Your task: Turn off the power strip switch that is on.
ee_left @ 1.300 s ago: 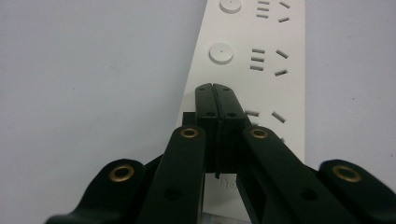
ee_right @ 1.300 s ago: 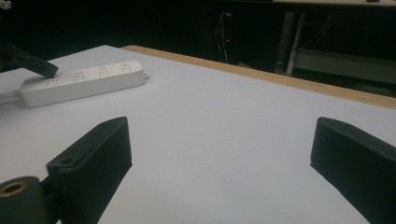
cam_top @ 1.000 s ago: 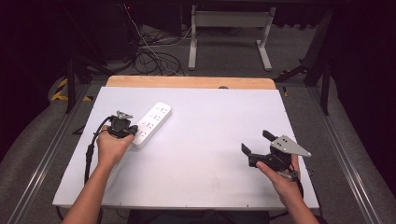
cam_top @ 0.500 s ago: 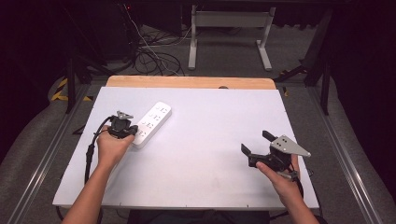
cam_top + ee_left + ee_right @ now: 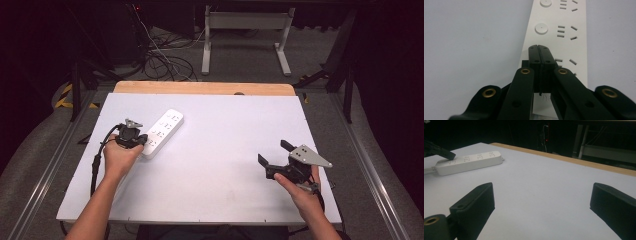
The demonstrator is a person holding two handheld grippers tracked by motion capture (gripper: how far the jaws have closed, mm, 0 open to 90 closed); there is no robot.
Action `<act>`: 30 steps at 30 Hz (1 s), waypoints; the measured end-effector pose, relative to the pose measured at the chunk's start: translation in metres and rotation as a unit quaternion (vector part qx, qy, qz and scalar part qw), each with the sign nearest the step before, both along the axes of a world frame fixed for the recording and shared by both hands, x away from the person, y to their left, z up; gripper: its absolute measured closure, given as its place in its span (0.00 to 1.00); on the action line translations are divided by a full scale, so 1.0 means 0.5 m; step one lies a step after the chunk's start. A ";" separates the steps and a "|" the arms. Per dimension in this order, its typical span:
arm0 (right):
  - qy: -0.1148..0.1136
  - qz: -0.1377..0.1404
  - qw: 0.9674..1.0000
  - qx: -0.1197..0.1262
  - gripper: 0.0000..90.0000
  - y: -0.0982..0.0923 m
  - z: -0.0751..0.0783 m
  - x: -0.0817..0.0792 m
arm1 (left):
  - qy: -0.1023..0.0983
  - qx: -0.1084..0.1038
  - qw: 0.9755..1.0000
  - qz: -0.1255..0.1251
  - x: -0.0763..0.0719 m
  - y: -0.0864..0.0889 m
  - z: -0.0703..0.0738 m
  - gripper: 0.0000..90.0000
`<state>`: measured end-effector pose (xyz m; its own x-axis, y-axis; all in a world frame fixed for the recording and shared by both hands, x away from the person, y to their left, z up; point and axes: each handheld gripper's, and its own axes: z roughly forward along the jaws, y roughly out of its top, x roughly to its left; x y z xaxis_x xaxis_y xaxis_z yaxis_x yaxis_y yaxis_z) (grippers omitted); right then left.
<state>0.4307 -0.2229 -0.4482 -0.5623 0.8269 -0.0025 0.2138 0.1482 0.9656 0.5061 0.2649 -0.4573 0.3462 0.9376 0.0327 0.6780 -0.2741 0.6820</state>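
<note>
Seemingly, left gripper (image 5: pixel 539 47) (jaws together) touches power strip (image 5: pixel 564 37).

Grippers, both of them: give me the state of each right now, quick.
Left gripper: jaws shut together, nothing between them, tips over the near end of the white power strip.
Right gripper: jaws wide open, holding nothing.

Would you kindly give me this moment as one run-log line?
left gripper: shut, tips over power strip near end | right gripper: open, nothing between jaws, apart from strip | table: strip lies flat
</note>
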 end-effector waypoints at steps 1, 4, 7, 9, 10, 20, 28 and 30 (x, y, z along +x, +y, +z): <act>0.000 0.000 1.000 0.000 0.07 0.000 0.000 0.000 | 0.000 -0.002 1.000 0.001 0.000 0.000 0.000 1.00; 0.001 -0.002 1.000 0.003 0.07 0.000 0.000 0.000 | -0.004 0.012 1.000 -0.003 -0.002 -0.005 0.000 1.00; 0.000 0.000 1.000 0.002 0.07 -0.001 0.001 0.000 | -0.007 0.021 1.000 -0.004 -0.003 -0.008 0.000 1.00; 0.000 0.000 1.000 0.002 0.07 0.000 0.001 -0.001 | -0.008 0.019 1.000 -0.005 -0.003 -0.008 0.000 1.00; 0.000 0.001 1.000 0.001 0.07 0.000 0.001 -0.001 | -0.008 0.021 1.000 -0.005 -0.003 -0.007 0.000 1.00; -0.001 0.002 1.000 0.002 0.07 0.000 0.001 -0.001 | -0.011 0.016 1.000 -0.005 -0.003 -0.006 0.005 1.00; -0.001 0.002 1.000 0.001 0.07 -0.001 0.001 -0.001 | -0.012 0.017 1.000 -0.006 -0.003 -0.007 0.005 1.00; -0.001 0.002 1.000 0.001 0.07 -0.001 0.001 -0.001 | -0.010 0.015 1.000 -0.005 -0.003 -0.006 0.005 1.00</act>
<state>0.4303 -0.2232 -0.4476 -0.5651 0.8250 -0.0028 0.2109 0.1477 0.9663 0.5044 0.2620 -0.4549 0.3539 0.9328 0.0678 0.6620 -0.3010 0.6865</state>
